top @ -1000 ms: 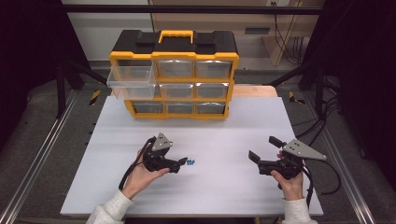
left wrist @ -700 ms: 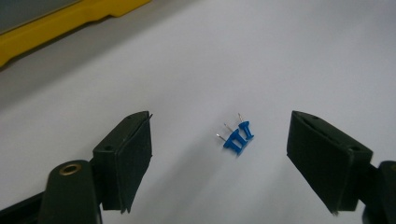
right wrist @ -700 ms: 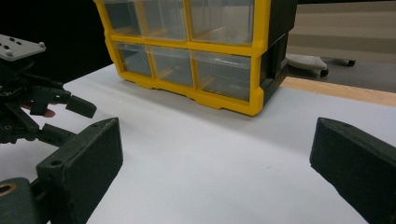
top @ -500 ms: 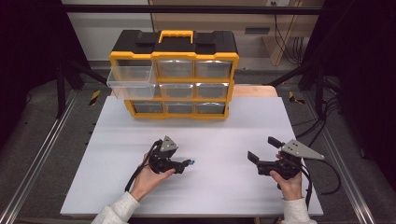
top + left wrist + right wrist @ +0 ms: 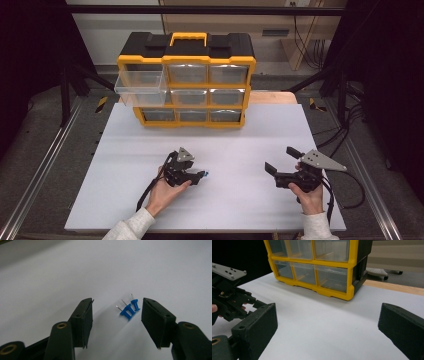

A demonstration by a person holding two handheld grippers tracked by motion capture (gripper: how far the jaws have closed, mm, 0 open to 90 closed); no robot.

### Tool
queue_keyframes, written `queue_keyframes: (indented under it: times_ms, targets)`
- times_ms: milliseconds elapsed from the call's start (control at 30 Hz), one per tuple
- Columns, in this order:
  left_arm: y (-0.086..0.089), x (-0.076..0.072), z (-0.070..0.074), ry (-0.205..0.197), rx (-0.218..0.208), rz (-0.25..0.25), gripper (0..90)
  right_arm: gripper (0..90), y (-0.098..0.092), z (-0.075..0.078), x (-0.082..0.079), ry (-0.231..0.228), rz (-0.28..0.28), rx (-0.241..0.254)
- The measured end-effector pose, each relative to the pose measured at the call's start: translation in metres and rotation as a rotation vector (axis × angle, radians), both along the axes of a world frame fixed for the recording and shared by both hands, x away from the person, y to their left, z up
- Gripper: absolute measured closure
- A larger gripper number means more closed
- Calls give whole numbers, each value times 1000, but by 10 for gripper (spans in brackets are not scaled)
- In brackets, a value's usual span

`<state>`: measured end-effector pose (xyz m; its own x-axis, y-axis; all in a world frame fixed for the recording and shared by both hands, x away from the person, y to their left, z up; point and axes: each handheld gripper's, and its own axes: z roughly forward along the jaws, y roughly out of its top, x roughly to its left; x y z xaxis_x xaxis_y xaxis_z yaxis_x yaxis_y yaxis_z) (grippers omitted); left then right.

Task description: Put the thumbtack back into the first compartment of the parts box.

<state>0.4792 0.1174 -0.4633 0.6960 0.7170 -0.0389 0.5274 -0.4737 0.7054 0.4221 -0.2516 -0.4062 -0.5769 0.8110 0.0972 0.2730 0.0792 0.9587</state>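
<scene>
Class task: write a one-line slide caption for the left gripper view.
Left gripper closing around blue pushpins on the white table.

Three small bright blue plastic push pins [image 5: 130,308] with thin silver metal points lie at the centre of the left gripper view, on the plain white table top [image 5: 240,135]. At the top of the high view stands a yellow-framed plastic drawer cabinet [image 5: 186,80] with a black lid, a yellow handle and clear, colourless drawers. The matte black left gripper [image 5: 199,176], lower centre, carries a pale grey three-cornered plate and brass-coloured rivets. The matte black right gripper [image 5: 280,164], lower right, bears a like grey plate. Both sleeves are whitish.
</scene>
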Motion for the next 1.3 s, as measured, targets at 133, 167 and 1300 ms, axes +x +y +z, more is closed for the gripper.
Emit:
queue_keyframes:
  times_ms: [133,167,1300]
  targets:
    - [-3,0,-2,6,-6,5,447,28,0,0,0,-2,0,-1]
    - [-5,0,-3,8,-7,5,447,28,0,0,0,-2,0,-1]
    - [-14,0,-8,27,57,36,706,28,-1,1,-1,-10,-2,8]
